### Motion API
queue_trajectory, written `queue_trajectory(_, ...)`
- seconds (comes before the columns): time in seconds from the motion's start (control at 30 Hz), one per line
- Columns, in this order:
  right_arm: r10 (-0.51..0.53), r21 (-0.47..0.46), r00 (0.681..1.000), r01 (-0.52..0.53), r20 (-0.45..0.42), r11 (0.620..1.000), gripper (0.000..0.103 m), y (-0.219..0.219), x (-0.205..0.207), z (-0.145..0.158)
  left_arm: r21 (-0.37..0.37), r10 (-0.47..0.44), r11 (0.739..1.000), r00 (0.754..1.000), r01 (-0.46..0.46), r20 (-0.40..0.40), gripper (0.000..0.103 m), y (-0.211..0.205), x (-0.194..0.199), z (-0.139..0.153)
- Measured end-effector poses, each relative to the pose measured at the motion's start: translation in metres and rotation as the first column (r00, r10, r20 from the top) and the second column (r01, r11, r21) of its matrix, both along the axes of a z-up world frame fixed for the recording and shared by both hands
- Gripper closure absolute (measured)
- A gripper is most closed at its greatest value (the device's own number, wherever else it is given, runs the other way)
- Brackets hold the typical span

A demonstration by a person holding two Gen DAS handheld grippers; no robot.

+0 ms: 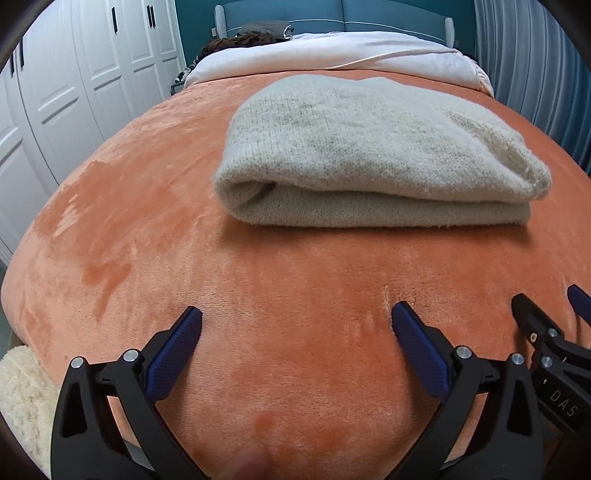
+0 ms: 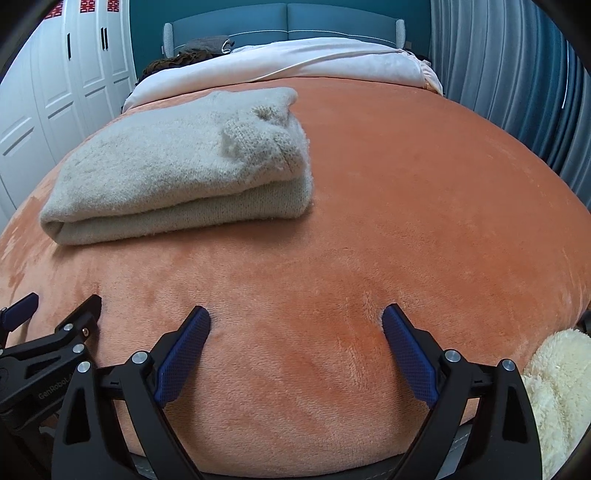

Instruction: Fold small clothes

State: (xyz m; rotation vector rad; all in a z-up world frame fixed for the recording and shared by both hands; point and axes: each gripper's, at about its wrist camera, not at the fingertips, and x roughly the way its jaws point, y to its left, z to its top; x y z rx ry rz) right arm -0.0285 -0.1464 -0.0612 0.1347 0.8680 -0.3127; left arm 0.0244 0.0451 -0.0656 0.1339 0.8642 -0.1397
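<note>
A beige knit garment (image 1: pixel 369 155) lies folded in a thick rectangle on the orange blanket (image 1: pixel 184 240). In the right wrist view the garment (image 2: pixel 177 166) sits at the upper left. My left gripper (image 1: pixel 295 317) is open and empty, low over the blanket, well short of the garment's near edge. My right gripper (image 2: pixel 295 314) is open and empty, over the blanket to the right of the left one. The right gripper's fingers (image 1: pixel 532 314) show at the right edge of the left wrist view, and the left gripper's fingers (image 2: pixel 79 314) show at the left of the right wrist view.
A white duvet (image 1: pixel 332 51) and dark clothes (image 1: pixel 240 37) lie at the head of the bed by a teal headboard (image 1: pixel 332 14). White wardrobe doors (image 1: pixel 74 74) stand on the left, grey curtains (image 2: pixel 517 74) on the right. Cream fleece (image 2: pixel 561 387) hangs at the bed's near corner.
</note>
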Motion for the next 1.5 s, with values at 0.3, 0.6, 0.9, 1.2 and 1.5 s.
queue_trajectory(0.3,-0.007,-0.002,1.000,0.007,-0.008,1.000,0.005,0.0018,0.0013,-0.0009,0.015,0.010,1.000,1.000,-0.010,0.006,0.005,-0.0025,-0.0001,-0.0001)
queue_trajectory(0.6,-0.006,-0.003,1.000,0.006,-0.008,1.000,0.005,0.0014,0.0015,-0.0008,0.011,0.010,1.000,1.000,-0.010,0.005,0.005,-0.0017,0.0006,0.0001)
queue_trajectory(0.9,-0.007,-0.003,1.000,0.007,-0.008,1.000,0.005,0.0014,0.0014,-0.0008,0.011,0.010,1.000,1.000,-0.010,0.005,0.005,-0.0016,0.0006,0.0001)
queue_trajectory(1.2,-0.006,-0.003,1.000,0.006,-0.008,1.000,0.005,0.0012,0.0015,-0.0008,0.013,0.011,1.000,1.000,-0.012,0.010,0.005,-0.0022,0.0001,0.0008)
queue_trajectory(1.5,-0.006,-0.006,1.000,0.006,-0.009,1.000,0.005,0.0008,0.0016,-0.0005,0.015,0.013,1.000,1.000,-0.014,0.011,0.005,-0.0039,-0.0018,0.0012)
